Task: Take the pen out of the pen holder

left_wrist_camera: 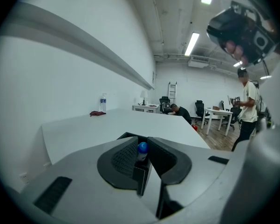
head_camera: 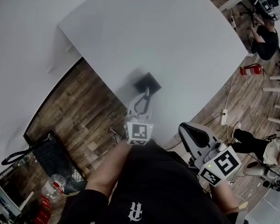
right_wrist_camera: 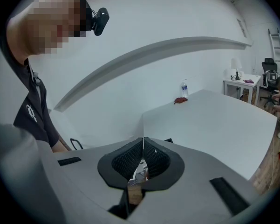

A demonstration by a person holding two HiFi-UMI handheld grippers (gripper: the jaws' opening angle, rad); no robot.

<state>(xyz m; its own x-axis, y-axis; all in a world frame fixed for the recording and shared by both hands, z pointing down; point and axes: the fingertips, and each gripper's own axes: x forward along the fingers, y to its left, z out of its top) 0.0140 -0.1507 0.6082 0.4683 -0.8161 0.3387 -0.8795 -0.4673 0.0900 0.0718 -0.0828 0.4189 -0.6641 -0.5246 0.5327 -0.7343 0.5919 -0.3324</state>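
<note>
The pen (left_wrist_camera: 142,148) stands in the black pen holder (head_camera: 148,82) at the near edge of the white bench (head_camera: 177,36), not yet lifted. The left claw (head_camera: 146,93) seems to pinch its blue top. The right claw (right_wrist_camera: 143,143), pressed together and empty, waits at the right. Lifting the pen out remains.

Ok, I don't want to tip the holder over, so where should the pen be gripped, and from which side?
Take the pen by its blue top, the only part showing above the pen holder. It stands upright, so come in from the near edge of the table, one pad each side, as the left hand-held gripper does, then probably lift straight up.
</note>
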